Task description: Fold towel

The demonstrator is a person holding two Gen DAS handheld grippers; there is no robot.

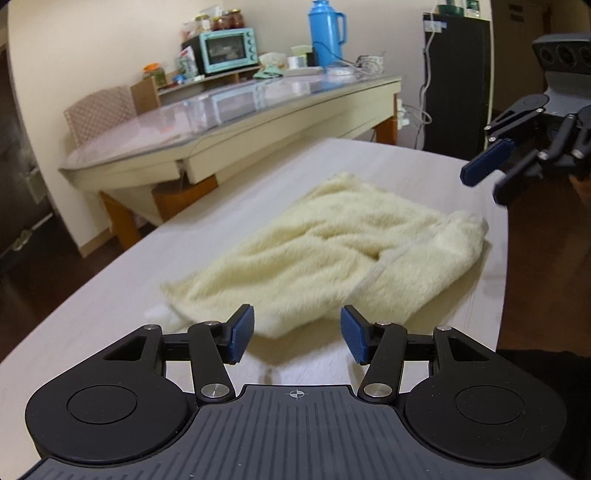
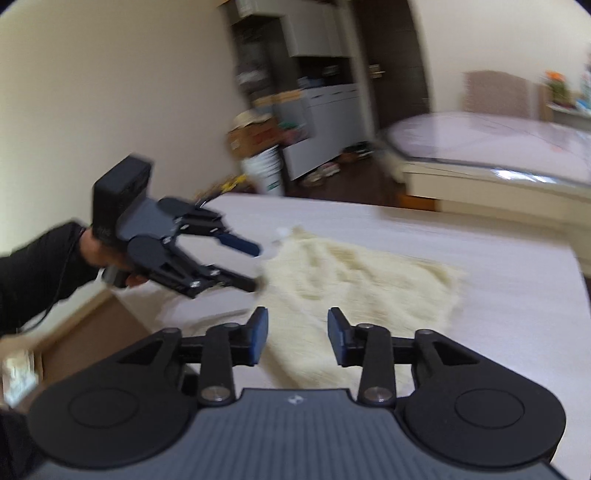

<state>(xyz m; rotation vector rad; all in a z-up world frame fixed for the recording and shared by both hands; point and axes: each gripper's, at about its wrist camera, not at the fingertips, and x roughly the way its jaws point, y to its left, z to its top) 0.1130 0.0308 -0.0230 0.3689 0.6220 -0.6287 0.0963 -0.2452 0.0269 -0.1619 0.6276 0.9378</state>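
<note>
The towel point(image 1: 325, 251) lies on the table point(image 1: 110, 332), the desk point(image 1: 236, 122) behind it.

Quick head count from that towel session

There was one cream towel point(image 1: 325, 254) on the pale table point(image 1: 92, 328), and two grippers: left gripper point(image 1: 297, 334) at 6 o'clock, right gripper point(image 1: 491, 177) at 3 o'clock. On the far counter I counted one teal toaster oven point(image 1: 229, 50), one blue thermos point(image 1: 327, 31), plus roughly four jars point(image 1: 221, 21) on top at 12 o'clock.
</note>
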